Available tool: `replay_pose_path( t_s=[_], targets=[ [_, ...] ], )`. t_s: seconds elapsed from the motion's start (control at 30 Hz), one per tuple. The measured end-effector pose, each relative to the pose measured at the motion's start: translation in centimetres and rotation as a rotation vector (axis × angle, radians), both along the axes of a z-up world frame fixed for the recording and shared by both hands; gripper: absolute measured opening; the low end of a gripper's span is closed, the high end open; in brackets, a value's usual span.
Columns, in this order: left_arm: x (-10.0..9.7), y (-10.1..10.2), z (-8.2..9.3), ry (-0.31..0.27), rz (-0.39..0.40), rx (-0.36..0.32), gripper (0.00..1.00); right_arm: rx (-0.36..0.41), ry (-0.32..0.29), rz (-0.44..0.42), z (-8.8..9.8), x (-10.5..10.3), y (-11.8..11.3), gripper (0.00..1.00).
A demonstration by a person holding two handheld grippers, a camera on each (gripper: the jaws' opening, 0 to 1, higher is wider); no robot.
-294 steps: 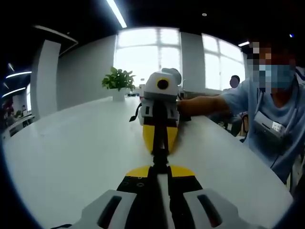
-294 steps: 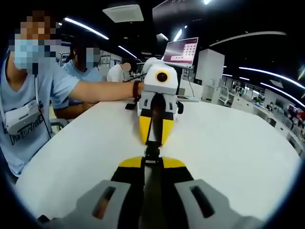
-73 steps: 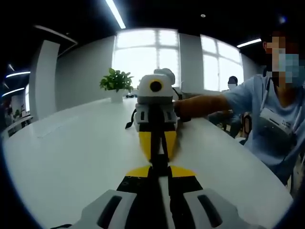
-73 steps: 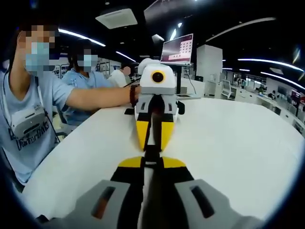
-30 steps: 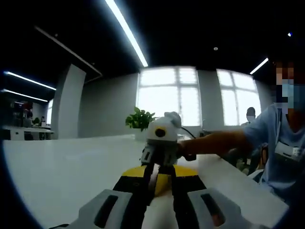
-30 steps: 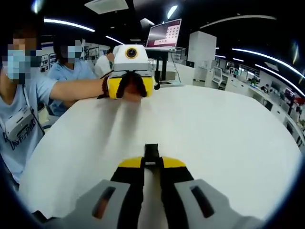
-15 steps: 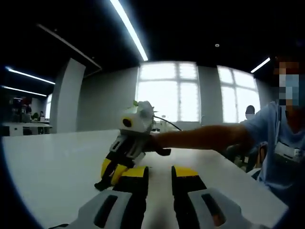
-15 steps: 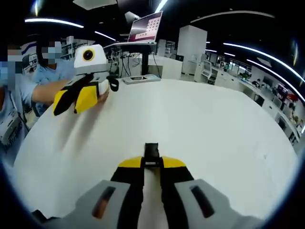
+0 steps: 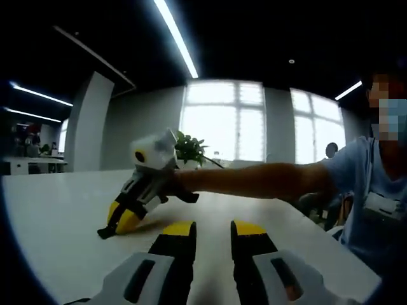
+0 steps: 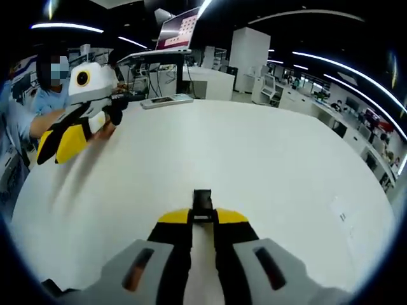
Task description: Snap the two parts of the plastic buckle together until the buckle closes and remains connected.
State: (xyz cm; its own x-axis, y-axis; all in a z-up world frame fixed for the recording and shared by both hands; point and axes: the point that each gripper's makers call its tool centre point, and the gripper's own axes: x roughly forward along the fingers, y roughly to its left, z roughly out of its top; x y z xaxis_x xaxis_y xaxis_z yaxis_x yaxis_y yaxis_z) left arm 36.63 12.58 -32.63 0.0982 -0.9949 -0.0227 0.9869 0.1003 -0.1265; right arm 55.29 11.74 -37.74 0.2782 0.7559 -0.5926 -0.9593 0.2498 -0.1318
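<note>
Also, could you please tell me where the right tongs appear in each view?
Left gripper view: right tongs left of centre, yellow tips angled down toward the white table.
Right gripper view: right tongs bottom centre, shut on a black buckle piece.
Shared landmark: the white table.

**A:** Eyes on the buckle (image 10: 202,199), where is it?

**B:** Right at the tip of the right claw (image 10: 202,215). It's a small black plastic piece, blocky and squared-off, poking straight forward from between the yellow jaws, which are pinched onto it.

**A:** One part or both, snapped or not?

**B:** Can't tell. Only a short black stub shows; the rest is hidden between the jaws.

**A:** And in the left gripper view?

**B:** It's a dark nub at the very end of that claw, tilted down, low over the white tabletop (image 10: 273,165). Whether it's touching the surface, I can't say
</note>
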Motion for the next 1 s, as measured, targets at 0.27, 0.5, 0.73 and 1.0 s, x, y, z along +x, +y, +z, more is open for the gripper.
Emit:
replay_pose_path(
  t_s=[0.27, 0.5, 0.73, 1.0],
  targets=[
    [0.1, 0.4, -0.3, 0.000, -0.001, 0.007, 0.22, 0.012, -0.004, -0.019, -0.3, 1.3, 0.6, 0.12],
    [0.3, 0.7, -0.3, 0.016, 0.001, 0.004, 0.23, 0.041, -0.027, -0.077, -0.3, 0.8, 0.8, 0.19],
    [0.6, 0.8, -0.2, 0.015, 0.011, -0.004, 0.25, 0.103, -0.033, -0.116, 0.8, 0.6, 0.0, 0.24],
    [0.9, 0.8, -0.2, 0.011, 0.025, -0.001, 0.35, 0.489, -0.096, -0.280, 6.8, -0.4, -3.1, 0.35]
  ],
)
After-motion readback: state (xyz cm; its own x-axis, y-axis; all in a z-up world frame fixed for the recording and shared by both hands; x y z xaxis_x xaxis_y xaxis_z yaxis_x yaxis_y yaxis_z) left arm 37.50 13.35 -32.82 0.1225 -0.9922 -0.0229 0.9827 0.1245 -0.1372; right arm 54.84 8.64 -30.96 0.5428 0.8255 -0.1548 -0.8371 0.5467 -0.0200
